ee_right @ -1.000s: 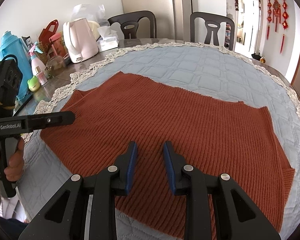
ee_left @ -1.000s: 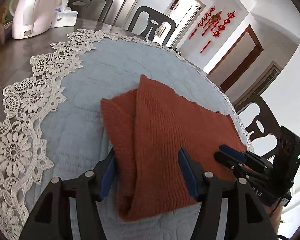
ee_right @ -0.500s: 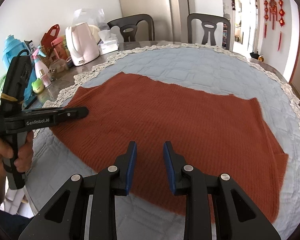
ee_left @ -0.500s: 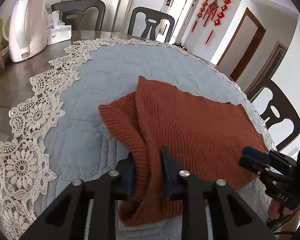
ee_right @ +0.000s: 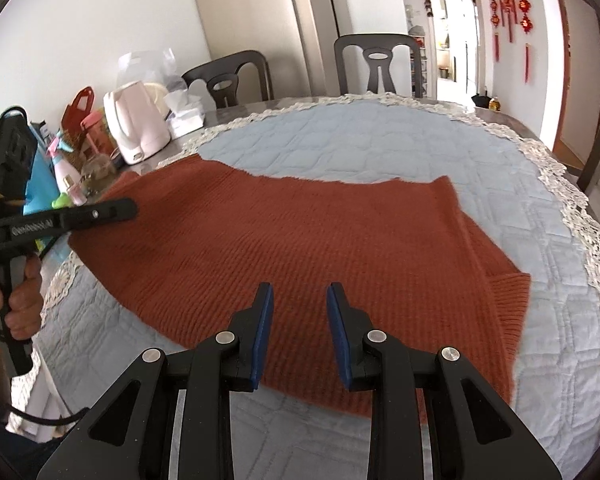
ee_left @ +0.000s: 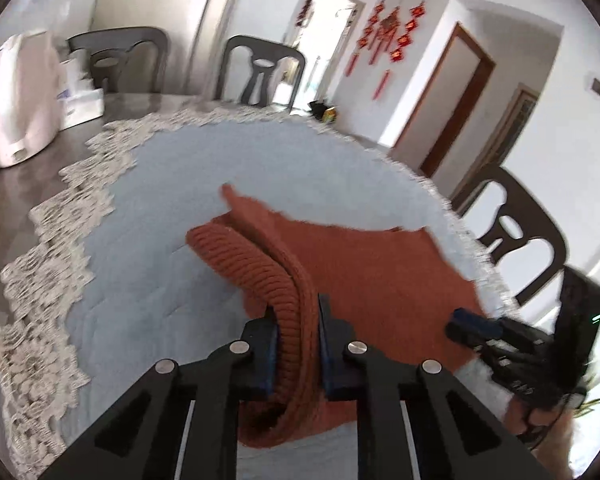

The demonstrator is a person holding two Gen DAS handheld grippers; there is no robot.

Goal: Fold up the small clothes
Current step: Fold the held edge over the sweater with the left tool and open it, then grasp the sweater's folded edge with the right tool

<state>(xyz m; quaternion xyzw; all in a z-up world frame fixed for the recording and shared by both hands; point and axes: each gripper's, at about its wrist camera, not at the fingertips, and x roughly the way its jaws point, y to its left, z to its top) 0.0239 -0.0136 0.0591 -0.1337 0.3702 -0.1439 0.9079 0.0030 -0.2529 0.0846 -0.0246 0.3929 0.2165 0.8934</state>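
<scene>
A rust-orange knit garment [ee_right: 300, 232] lies spread on the blue quilted tablecloth [ee_right: 340, 148]. My left gripper [ee_left: 296, 344] is shut on the garment's folded left edge [ee_left: 284, 300] and holds it raised off the cloth. In the right wrist view the left gripper [ee_right: 112, 210] shows at the garment's left side. My right gripper [ee_right: 299, 336] is open and empty above the garment's near edge. It also shows in the left wrist view [ee_left: 472, 324] at the right.
A pink-white kettle [ee_right: 138, 128], a tissue box [ee_right: 184, 116], bottles and a blue flask [ee_right: 40, 184] crowd the table's left side. Dark chairs [ee_right: 378, 64] stand around the table. The cloth has a lace border [ee_left: 48, 264].
My left gripper closed on the garment's left edge and lifted it up and rightward. My right gripper stayed open and drew back slightly toward the near edge.
</scene>
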